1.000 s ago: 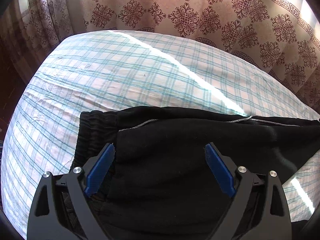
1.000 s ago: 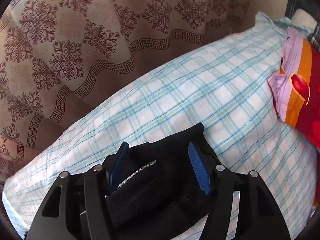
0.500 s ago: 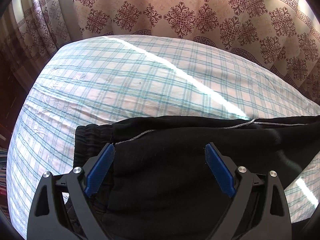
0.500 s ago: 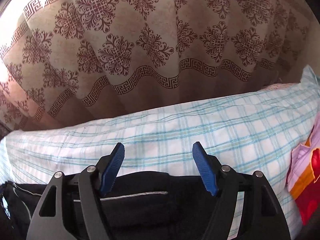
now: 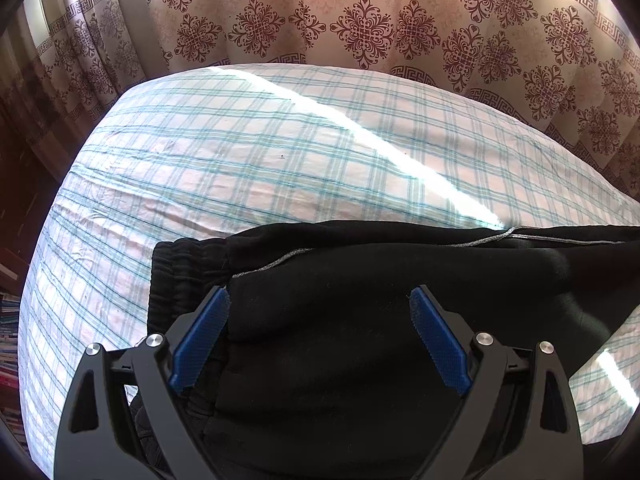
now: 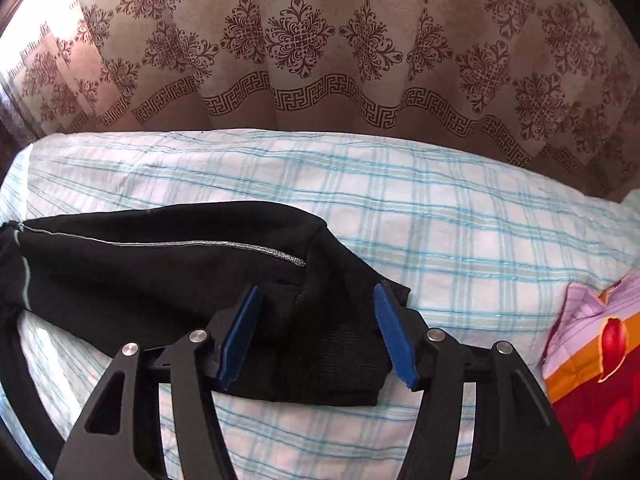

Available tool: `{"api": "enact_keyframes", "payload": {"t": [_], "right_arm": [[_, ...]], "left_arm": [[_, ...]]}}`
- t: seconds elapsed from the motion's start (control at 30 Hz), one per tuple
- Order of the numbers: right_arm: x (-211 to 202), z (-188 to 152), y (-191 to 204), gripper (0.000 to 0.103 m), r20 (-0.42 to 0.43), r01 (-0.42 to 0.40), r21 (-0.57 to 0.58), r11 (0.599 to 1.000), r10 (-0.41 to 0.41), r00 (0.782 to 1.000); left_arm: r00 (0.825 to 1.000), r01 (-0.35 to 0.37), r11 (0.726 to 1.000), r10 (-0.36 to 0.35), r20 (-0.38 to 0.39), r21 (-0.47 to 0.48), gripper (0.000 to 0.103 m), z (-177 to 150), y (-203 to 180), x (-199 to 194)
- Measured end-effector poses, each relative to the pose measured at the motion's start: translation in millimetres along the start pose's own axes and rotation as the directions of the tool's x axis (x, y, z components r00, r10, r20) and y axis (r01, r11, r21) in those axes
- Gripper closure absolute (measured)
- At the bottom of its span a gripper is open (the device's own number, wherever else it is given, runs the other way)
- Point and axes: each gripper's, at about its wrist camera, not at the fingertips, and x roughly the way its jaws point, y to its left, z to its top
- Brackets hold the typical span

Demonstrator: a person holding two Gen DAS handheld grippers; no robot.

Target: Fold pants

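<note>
Straddling black pants (image 6: 168, 280), right gripper (image 6: 318, 332) jaws narrowing, unclamped

One pants (image 5: 360, 320); one bed (image 5: 240, 152); one curtain (image 5: 360, 12).

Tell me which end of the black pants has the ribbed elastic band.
The end under the left gripper: the ribbed waistband of the pants bunches beside its left finger. The end by the right gripper is a smooth hem.
</note>
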Motion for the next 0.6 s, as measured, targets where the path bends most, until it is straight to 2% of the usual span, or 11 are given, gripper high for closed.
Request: {"api": "enact_keyframes", "payload": {"t": [0.1,0.17,0.2,0.27,0.3,0.37,0.43,0.5,0.6], "right_arm": [[3.7,10.1,13.5,0.044,0.077,0.137,-0.078,0.988,-0.131,0.988],[9.6,18.0,21.9,0.041,0.12,0.182,-0.109,0.977,-0.169,0.978],[13.1,21.7,24.5,0.036,0.122,0.184,-0.108,0.977,-0.17,0.978],[25.5,24.2,28.2,0.036,0.074,0.113,-0.106,0.988,-0.105,0.992],[30.8,22.8,33.4,0.036,0.052,0.105,-0.12,0.987,-0.099,0.994],[35.3,16.2,43.1,0.044,0.046,0.118,-0.156,0.981,-0.112,0.993],[31.1,11.8,43.1,0.062,0.049,0.112,-0.141,0.984,-0.106,0.993],[21.2,7.3,45.0,0.074,0.056,0.104,-0.133,0.986,-0.097,0.994],[-3.1,-5.0,53.6,0.08,0.109,0.135,-0.152,0.979,-0.12,0.987]], "left_arm": [[1.0,-0.008,1.0,0.008,0.0,-0.015,0.01,-3.1,4.8,-3.2],[1.0,-0.011,1.0,0.011,-0.001,-0.028,0.01,-5.1,9.6,-6.1],[1.0,-0.015,0.999,0.015,-0.002,-0.033,0.01,-5.4,12.1,-7.6],[1.0,-0.017,0.999,0.017,-0.004,-0.043,0.01,-5.6,17.2,-10.2],[1.0,-0.015,0.999,0.015,-0.004,-0.05,0.01,-5.6,20.1,-11.6],[1.0,-0.009,0.998,0.009,-0.002,-0.062,0.01,-4.5,25.1,-13.9],[1.0,-0.011,0.998,0.011,0.001,-0.066,0.01,-2.5,28.1,-14.6],[1.0,0.004,0.996,-0.005,-0.005,-0.086,0.01,-0.2,31.7,-13.3],[0.995,0.093,0.98,-0.098,-0.016,-0.178,0.01,3.9,39.1,-10.6]]}}
